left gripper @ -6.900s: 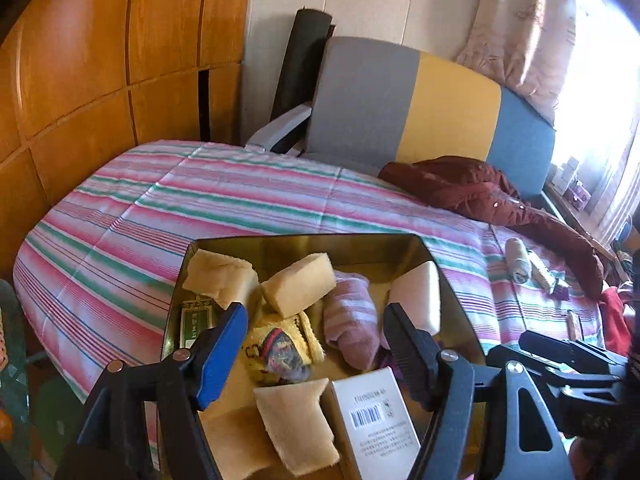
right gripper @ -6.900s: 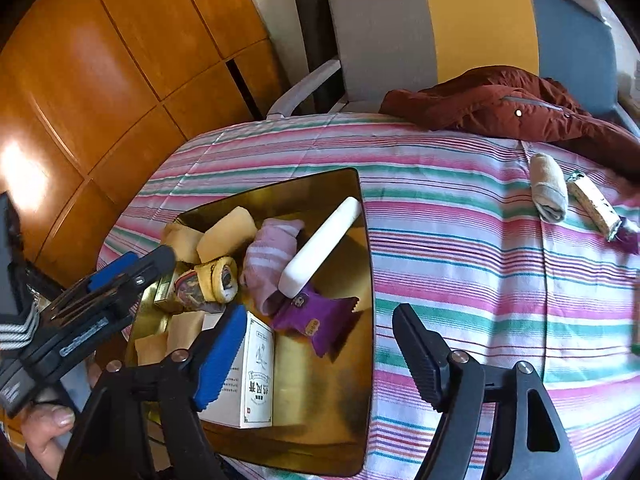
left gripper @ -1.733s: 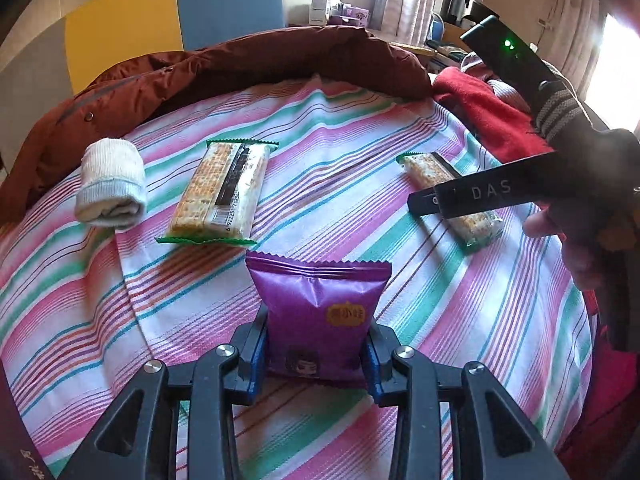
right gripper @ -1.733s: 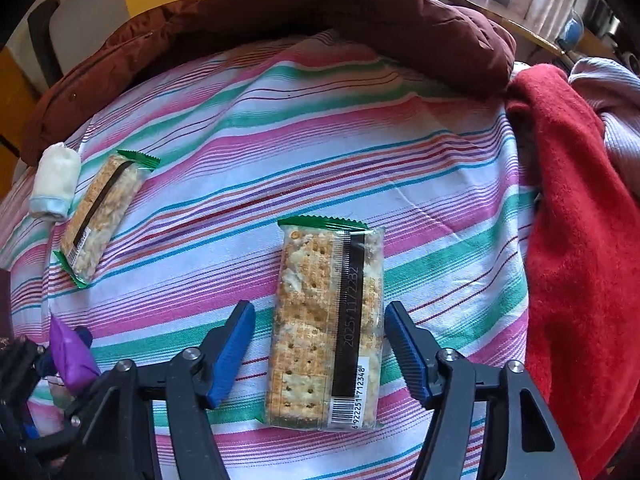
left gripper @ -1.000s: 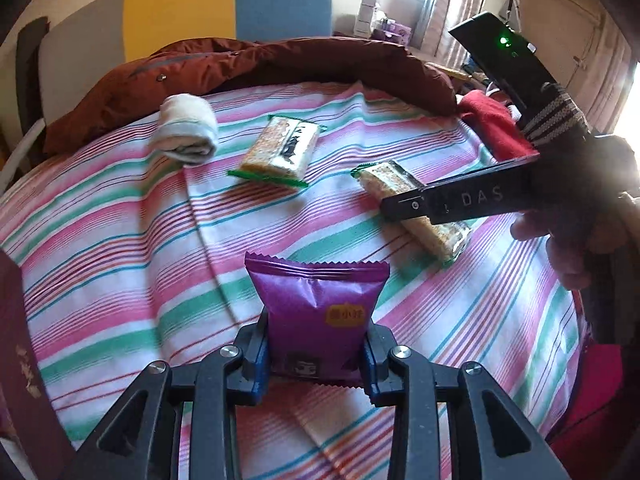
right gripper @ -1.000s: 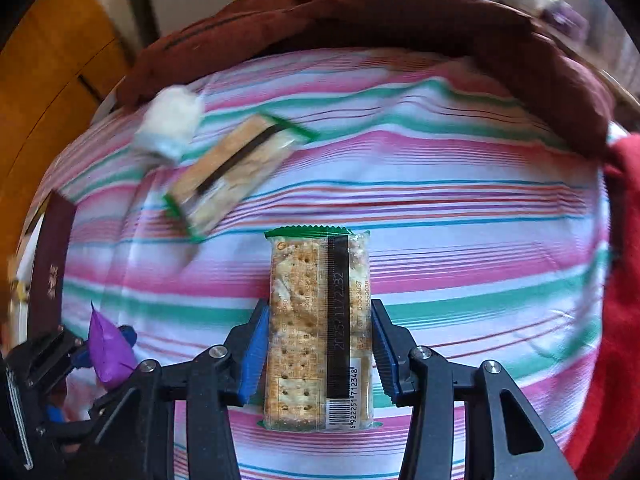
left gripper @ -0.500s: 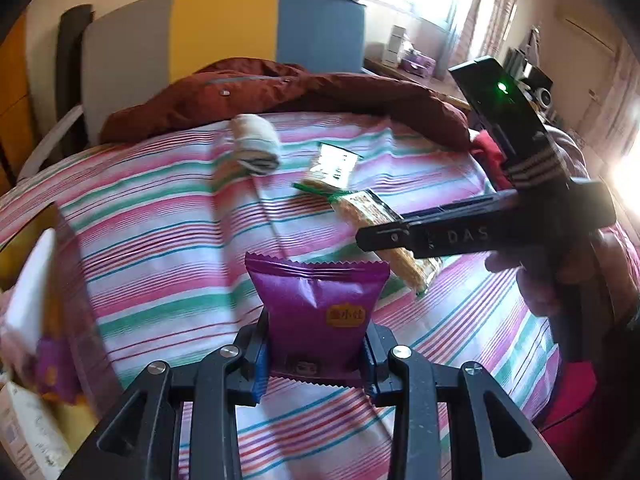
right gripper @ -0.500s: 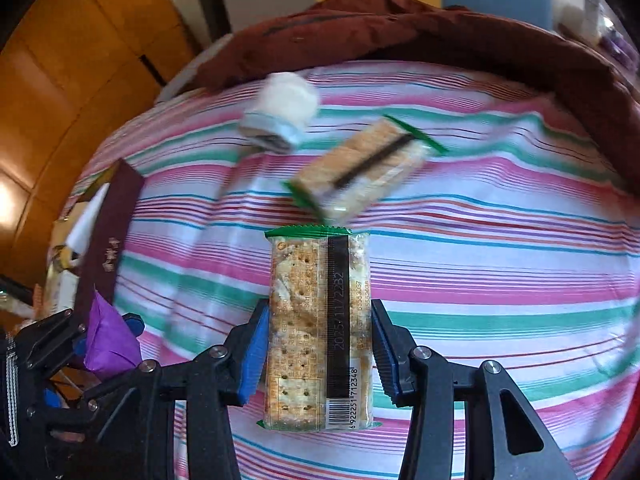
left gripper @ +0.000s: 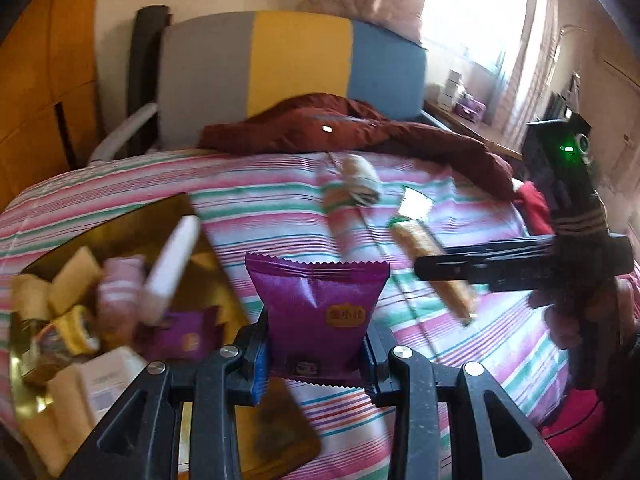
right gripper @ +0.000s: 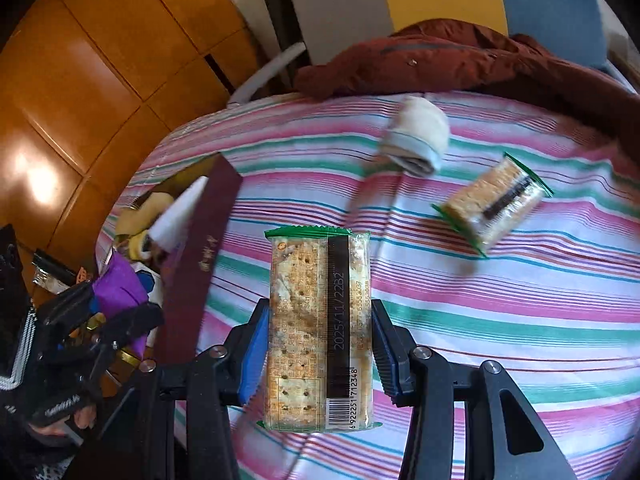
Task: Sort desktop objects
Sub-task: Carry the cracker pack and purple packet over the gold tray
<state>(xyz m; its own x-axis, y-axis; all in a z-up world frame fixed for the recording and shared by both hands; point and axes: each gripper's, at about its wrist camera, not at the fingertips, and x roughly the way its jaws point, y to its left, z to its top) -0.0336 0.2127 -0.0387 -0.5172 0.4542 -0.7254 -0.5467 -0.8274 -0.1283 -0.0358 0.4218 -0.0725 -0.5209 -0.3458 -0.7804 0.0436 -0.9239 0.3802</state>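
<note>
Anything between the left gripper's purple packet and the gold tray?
Nothing visible. The purple packet, clamped in the left gripper, is beside the gold tray, whose near side looks open. The tray is crowded.

Both held packets now nearer the gold tray (left gripper: 120, 228).

Both wrist views angled down, close over striped bedspread (left gripper: 280, 200), shared

Right gripper (right gripper: 318, 350): clamped on cracker packet (right gripper: 320, 328), frame centre. Second cracker packet (right gripper: 494, 204), right, on striped cloth (right gripper: 520, 300). Rolled sock (right gripper: 416, 140) above it. Maroon box wall (right gripper: 196, 264), left. Left gripper (right gripper: 108, 312), lower left, gripping purple pouch (right gripper: 118, 290).
</note>
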